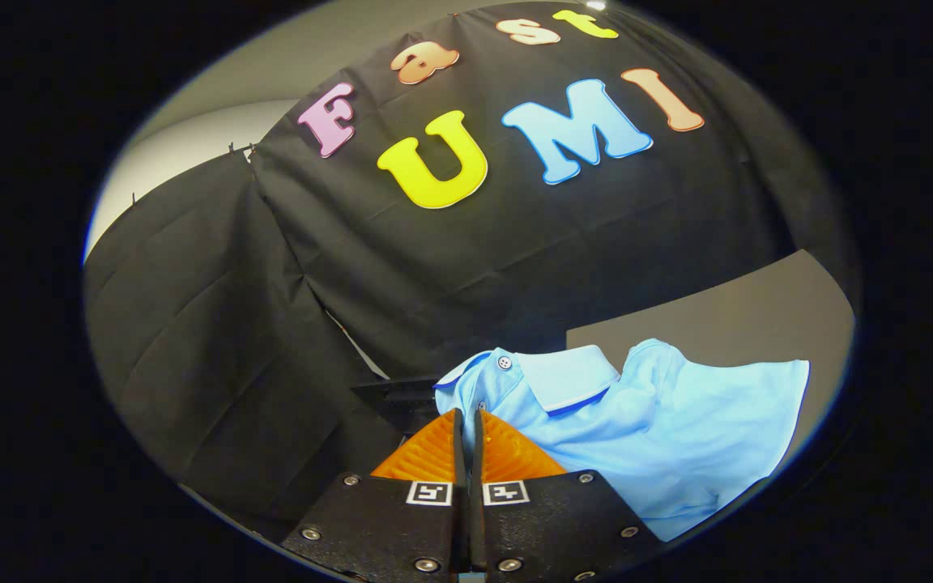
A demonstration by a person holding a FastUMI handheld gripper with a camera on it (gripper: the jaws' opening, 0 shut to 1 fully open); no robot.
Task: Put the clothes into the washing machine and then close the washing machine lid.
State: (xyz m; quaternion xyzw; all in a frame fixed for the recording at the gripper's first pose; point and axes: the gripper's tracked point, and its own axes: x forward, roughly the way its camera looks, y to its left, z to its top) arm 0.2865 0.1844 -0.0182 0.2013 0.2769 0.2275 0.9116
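Gripper view, largest first: the black cloth wall [450, 267] of the booth hangs in creased folds across the upper and middle frame and down the left side. A pale wall [191, 154] shows behind it in the upper left.

At the lower right lies a grey worktop [726, 312], and on it the shirt [661, 437], a light blue polo. It is rumpled rather than folded. Its flat collar [572, 376] has a thin darker blue stripe along the edge, and one small button [504, 362] sits on the placket by the neck opening. A sleeve spreads toward the right edge of the frame. I can read no brand or writing on the cloth.

At the bottom centre are my jaws [468, 421], drawn together with only a thin slit between the ribbed pads. A fold of the shirt near the placket appears pinched at their tips. Each finger [426, 461] carries a small square black-and-white marker at its base, a pattern without readable words.
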